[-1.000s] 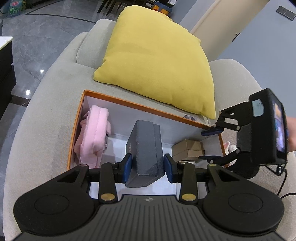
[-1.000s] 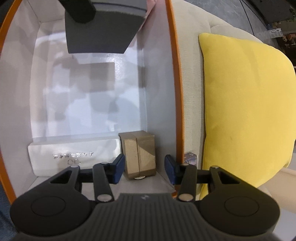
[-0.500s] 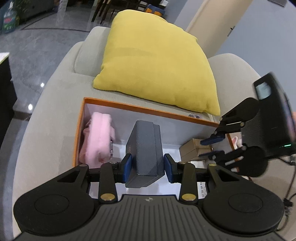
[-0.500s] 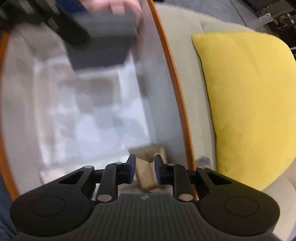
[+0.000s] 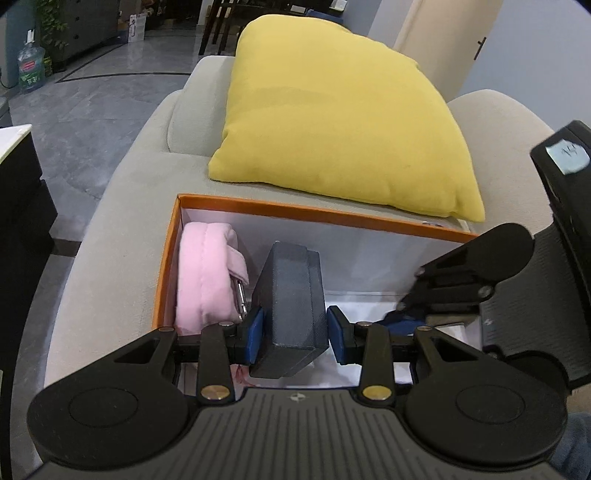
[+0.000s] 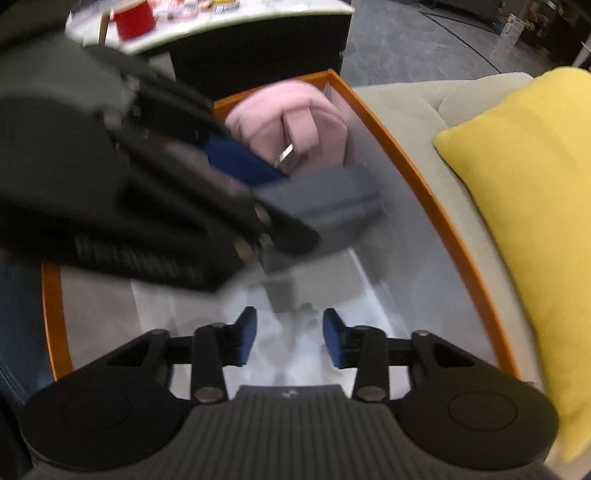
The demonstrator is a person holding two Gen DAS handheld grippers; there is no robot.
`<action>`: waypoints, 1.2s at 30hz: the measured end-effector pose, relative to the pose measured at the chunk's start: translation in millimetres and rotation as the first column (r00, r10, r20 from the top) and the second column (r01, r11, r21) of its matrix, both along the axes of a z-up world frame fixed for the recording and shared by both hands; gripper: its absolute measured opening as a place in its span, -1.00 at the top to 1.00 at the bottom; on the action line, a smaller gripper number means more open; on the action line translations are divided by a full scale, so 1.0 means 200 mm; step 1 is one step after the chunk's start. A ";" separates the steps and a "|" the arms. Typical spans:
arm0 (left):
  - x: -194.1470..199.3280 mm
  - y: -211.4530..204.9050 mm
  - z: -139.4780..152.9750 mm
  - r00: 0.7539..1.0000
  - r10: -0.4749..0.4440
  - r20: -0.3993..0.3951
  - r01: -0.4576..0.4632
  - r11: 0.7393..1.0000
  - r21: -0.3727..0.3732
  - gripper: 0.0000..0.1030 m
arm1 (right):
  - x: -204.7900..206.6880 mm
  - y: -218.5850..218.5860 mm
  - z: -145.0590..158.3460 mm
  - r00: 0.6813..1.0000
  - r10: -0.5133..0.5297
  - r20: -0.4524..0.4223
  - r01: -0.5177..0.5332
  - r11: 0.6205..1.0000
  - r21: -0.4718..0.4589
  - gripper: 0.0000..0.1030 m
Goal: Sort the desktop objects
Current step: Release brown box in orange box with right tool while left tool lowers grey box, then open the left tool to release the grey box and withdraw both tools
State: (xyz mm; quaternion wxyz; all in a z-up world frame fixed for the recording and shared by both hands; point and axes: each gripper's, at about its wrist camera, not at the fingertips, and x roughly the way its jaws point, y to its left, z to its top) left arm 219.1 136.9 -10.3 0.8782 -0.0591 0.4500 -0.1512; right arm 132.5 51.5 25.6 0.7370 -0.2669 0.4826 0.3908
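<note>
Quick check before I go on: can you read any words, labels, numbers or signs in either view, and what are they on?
Nothing reads clearly.
Pale blue sticker on the right gripper's body: handwritten mark, illegible.
Water jug label: too small.
White sign on the floor: too small.
Packages on the counter: blurred.

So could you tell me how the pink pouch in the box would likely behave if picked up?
The pink pouch looks padded and plush, so it would probably squash and sag. Its metal clasp may dangle. It seems light and unlikely to roll.

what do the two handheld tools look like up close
Both match: the left tool and right tool have matte black ribbed bodies, two round black discs, black linkage arms with brass-coloured pivot screws, and blue pads. The right tool's back bears a pale blue sticker.
</note>
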 end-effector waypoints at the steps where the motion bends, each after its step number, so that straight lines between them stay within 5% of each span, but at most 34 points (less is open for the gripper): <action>1: 0.00 0.00 -0.01 1.000 -0.002 -0.003 0.002 1.000 0.000 0.18 | 0.01 0.01 -0.01 1.000 -0.017 -0.008 0.018 1.000 0.026 0.11; 9: -0.02 0.02 0.04 1.000 -0.009 0.006 0.009 1.000 -0.019 0.17 | 0.02 0.05 -0.07 0.998 -0.051 0.023 0.049 0.996 0.080 0.10; 20: -0.21 0.15 0.23 0.992 -0.001 0.128 -0.004 0.999 0.043 0.12 | -0.08 0.13 -0.04 0.992 0.064 0.113 -0.069 0.996 0.047 0.05; 36: -0.25 0.18 0.24 0.994 0.006 0.105 -0.014 0.998 0.069 0.13 | -0.12 0.11 -0.03 0.997 -0.001 0.081 -0.004 0.998 0.058 0.06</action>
